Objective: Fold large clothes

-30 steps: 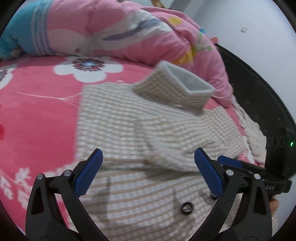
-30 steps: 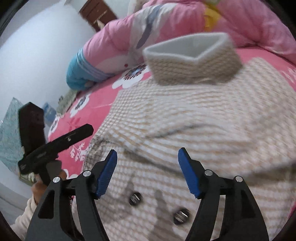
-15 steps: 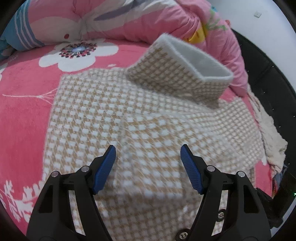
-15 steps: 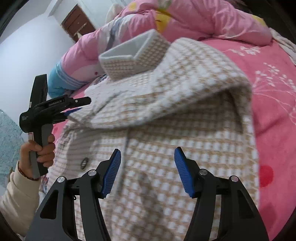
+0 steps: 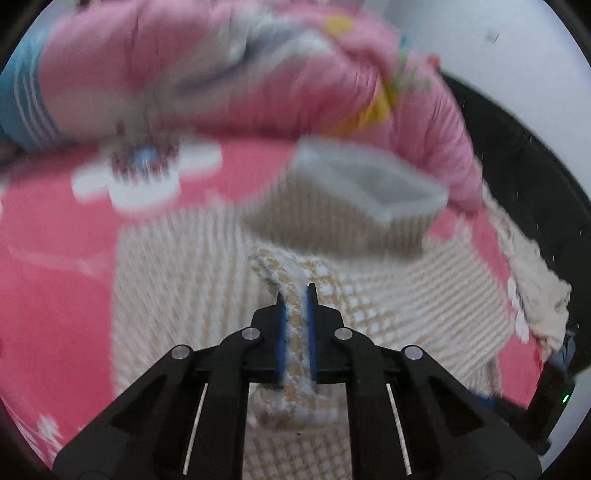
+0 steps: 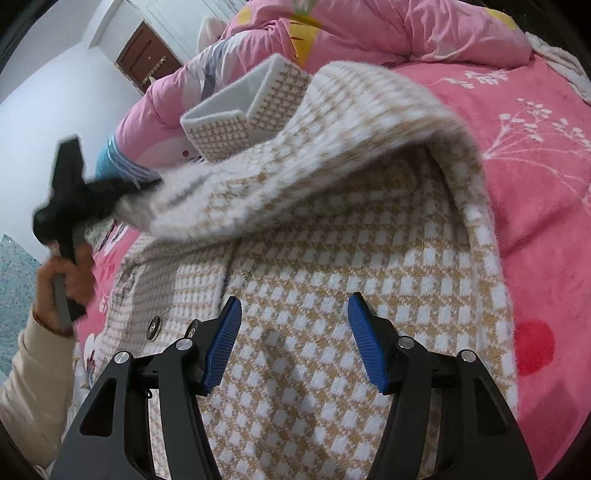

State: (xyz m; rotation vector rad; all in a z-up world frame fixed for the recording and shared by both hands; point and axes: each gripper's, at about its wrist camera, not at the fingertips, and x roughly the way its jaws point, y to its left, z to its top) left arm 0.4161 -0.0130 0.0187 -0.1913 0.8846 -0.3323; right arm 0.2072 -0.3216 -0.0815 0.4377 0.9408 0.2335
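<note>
A: Where's the tan-and-white checked knit cardigan?
B: Spread on the pink floral bedspread; sleeve-folding step. Left gripper clenched on its sleeve; right gripper released above the body.
A: Next?
B: Probably lay that sleeve across.

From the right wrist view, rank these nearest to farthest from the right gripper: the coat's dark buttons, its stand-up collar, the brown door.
1. Dark buttons: just left of the right gripper, low in view, on the checked coat.
2. Stand-up collar: up and left, past the raised sleeve.
3. Brown door: far upper left, beyond the pink quilt.
</note>
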